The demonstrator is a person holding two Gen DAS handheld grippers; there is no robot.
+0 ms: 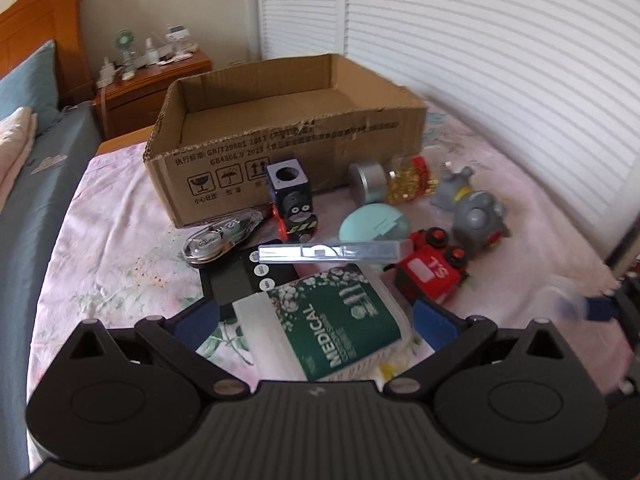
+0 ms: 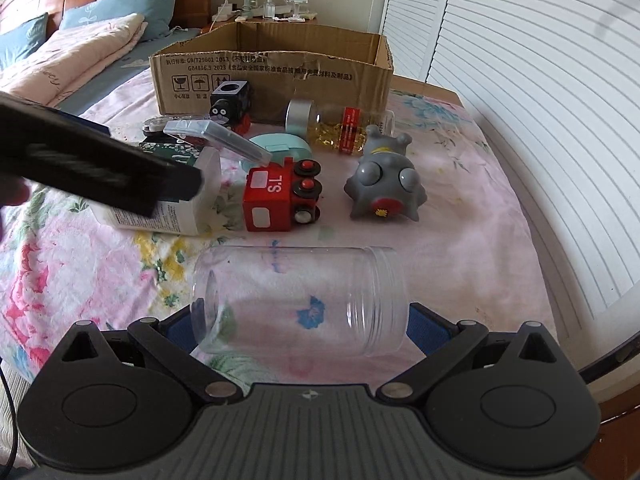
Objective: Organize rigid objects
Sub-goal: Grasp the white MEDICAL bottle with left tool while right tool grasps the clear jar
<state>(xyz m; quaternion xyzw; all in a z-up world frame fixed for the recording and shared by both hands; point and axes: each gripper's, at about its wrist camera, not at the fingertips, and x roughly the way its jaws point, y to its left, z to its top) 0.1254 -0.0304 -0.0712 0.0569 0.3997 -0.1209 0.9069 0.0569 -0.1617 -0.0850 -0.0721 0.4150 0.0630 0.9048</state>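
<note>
My left gripper (image 1: 316, 322) is open, its blue pads (image 1: 434, 322) on either side of a green and white pack marked MEDICAL (image 1: 332, 320) lying on the flowered bedspread. My right gripper (image 2: 298, 328) is open around a clear plastic jar (image 2: 296, 300) lying on its side. Further off lie a red toy train (image 2: 280, 196), a grey rubber toy (image 2: 384, 184), a black toy train (image 2: 232, 106), a capsule bottle (image 2: 340, 128), a teal round case (image 2: 280, 146) and a long clear case (image 1: 336, 250). An open cardboard box (image 1: 304, 148) stands behind them.
A correction tape (image 1: 220, 236) and a flat black device (image 1: 236, 276) lie left of the pack. White louvred doors (image 2: 520, 80) close off the right side. A wooden nightstand (image 1: 160, 80) and pillows (image 2: 120, 4) are at the back left. The left gripper's body (image 2: 100, 172) crosses the right view.
</note>
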